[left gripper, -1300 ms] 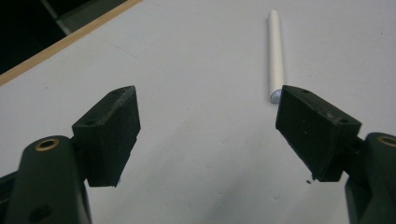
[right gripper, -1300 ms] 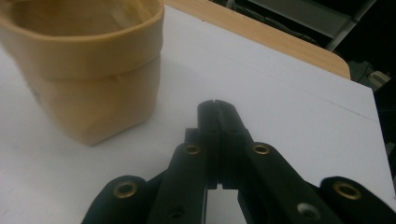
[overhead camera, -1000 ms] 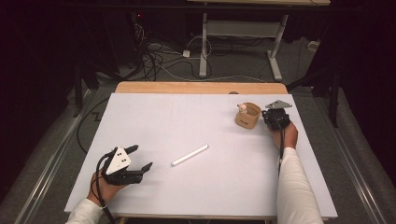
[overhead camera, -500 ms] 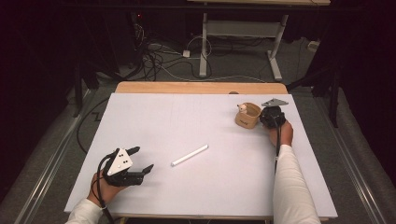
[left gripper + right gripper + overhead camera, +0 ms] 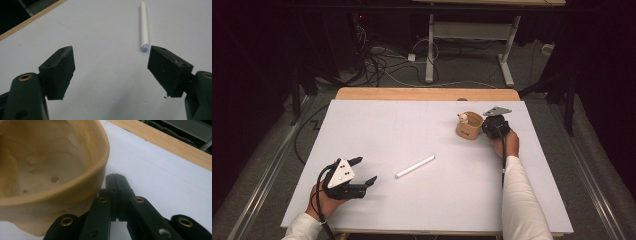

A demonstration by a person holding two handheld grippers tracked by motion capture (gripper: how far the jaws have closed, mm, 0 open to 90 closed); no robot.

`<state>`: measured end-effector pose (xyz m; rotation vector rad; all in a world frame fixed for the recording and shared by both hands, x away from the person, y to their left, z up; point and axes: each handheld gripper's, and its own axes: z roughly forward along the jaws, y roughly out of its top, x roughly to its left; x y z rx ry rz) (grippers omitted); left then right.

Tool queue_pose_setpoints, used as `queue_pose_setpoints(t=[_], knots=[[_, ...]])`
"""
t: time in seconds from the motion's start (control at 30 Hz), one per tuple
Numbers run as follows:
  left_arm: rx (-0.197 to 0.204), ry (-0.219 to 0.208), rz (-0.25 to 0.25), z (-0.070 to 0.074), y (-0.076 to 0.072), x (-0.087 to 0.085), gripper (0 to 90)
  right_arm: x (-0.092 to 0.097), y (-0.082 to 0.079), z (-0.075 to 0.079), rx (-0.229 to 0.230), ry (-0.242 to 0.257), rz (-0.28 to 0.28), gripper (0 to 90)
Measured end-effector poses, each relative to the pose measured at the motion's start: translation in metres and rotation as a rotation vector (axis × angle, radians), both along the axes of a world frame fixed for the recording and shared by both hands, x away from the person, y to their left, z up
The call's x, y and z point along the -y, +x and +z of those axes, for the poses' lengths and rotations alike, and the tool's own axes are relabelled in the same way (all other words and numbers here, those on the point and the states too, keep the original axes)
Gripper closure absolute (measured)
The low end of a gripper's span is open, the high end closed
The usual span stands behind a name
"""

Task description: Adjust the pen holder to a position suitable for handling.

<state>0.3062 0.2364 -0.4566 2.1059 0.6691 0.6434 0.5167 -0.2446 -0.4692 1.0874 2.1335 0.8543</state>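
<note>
The right hand-held gripper (image 5: 490, 126), jaws pressed together and empty, is nudging against the tan cup (image 5: 469, 125) at the tabletop's (image 5: 412, 125) far right. The left hand-held gripper (image 5: 360, 172), spread wide, is waiting near the white tube (image 5: 415, 166), not yet grasped.

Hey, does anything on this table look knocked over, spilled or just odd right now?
Nothing spilled or broken. The tan clay-like cup stands upright, the shut right gripper beside its wall. The white cylindrical stick lies flat, slanted across the white table.
</note>
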Motion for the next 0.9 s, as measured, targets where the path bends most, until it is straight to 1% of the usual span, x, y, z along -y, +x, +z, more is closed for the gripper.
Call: queue_pose_setpoints(t=[0.03, 0.07, 0.1, 0.13, 0.2, 0.23, 0.27, 0.3, 0.37, 0.4, 0.43, 0.47, 0.5, 0.53, 0.63, 0.67, 0.77, 0.8, 0.83, 0.9], knots=[[0.001, 0.003, 0.000, 0.000, 0.000, 0.000, 20.8, 0.000, 0.000, 0.000, 0.000, 0.000, 0.000, 90.0], [-0.001, 0.000, -0.001, 0.000, -0.001, 0.000, 20.8, -0.007, -0.002, 0.000, -0.005, -0.012, 0.006, 90.0], [-0.001, 0.000, -0.002, 0.000, 0.000, 0.000, 20.8, -0.007, -0.002, 0.000, -0.005, -0.012, 0.006, 90.0], [0.001, 0.004, -0.003, 0.000, 0.000, 0.000, 20.8, -0.012, -0.004, 0.000, -0.004, -0.014, 0.026, 90.0], [0.002, 0.002, -0.003, 0.000, 0.000, 0.001, 20.8, -0.019, -0.005, 0.000, -0.005, -0.018, 0.044, 90.0], [0.002, 0.002, -0.003, 0.000, 0.000, 0.001, 20.8, -0.019, -0.005, 0.000, -0.005, -0.018, 0.044, 90.0], [0.002, 0.001, -0.006, 0.000, -0.001, 0.001, 20.8, -0.027, -0.008, -0.001, -0.001, -0.019, 0.050, 90.0], [0.001, 0.002, -0.007, 0.000, -0.001, 0.002, 20.8, -0.029, -0.008, -0.001, 0.003, -0.026, 0.062, 90.0], [0.003, 0.004, -0.009, 0.000, -0.001, 0.002, 20.8, -0.032, -0.009, -0.001, 0.004, -0.027, 0.067, 90.0], [0.003, 0.004, -0.011, 0.000, -0.001, 0.003, 20.8, -0.037, -0.011, -0.002, 0.006, -0.030, 0.081, 90.0], [0.003, 0.004, -0.011, 0.000, -0.001, 0.003, 20.8, -0.037, -0.011, -0.002, 0.006, -0.030, 0.081, 90.0], [0.002, 0.004, -0.014, -0.001, -0.001, 0.003, 20.8, -0.043, -0.012, -0.002, 0.008, -0.032, 0.098, 90.0], [0.002, 0.004, -0.014, -0.001, -0.001, 0.003, 20.8, -0.045, -0.014, -0.002, 0.005, -0.033, 0.098, 90.0], [-0.002, 0.004, -0.019, -0.001, -0.002, 0.004, 20.8, -0.048, -0.014, -0.002, 0.011, -0.039, 0.112, 90.0], [-0.004, 0.005, -0.020, -0.002, -0.002, 0.005, 20.8, -0.054, -0.017, -0.002, 0.011, -0.037, 0.121, 90.0], [-0.006, 0.010, -0.026, -0.003, -0.002, 0.006, 20.8, -0.060, -0.019, -0.003, 0.023, -0.046, 0.144, 90.0], [-0.009, 0.011, -0.031, -0.003, -0.002, 0.007, 20.8, -0.065, -0.021, -0.003, 0.030, -0.056, 0.154, 90.0], [-0.023, 0.007, -0.030, -0.004, -0.002, 0.007, 20.8, -0.069, -0.022, -0.004, 0.041, -0.061, 0.169, 90.0], [-0.012, 0.012, -0.033, -0.004, -0.002, 0.008, 20.8, -0.069, -0.022, -0.004, 0.041, -0.061, 0.169, 90.0], [-0.012, 0.014, -0.035, -0.004, -0.002, 0.008, 20.8, -0.071, -0.023, -0.004, 0.044, -0.062, 0.171, 90.0]])
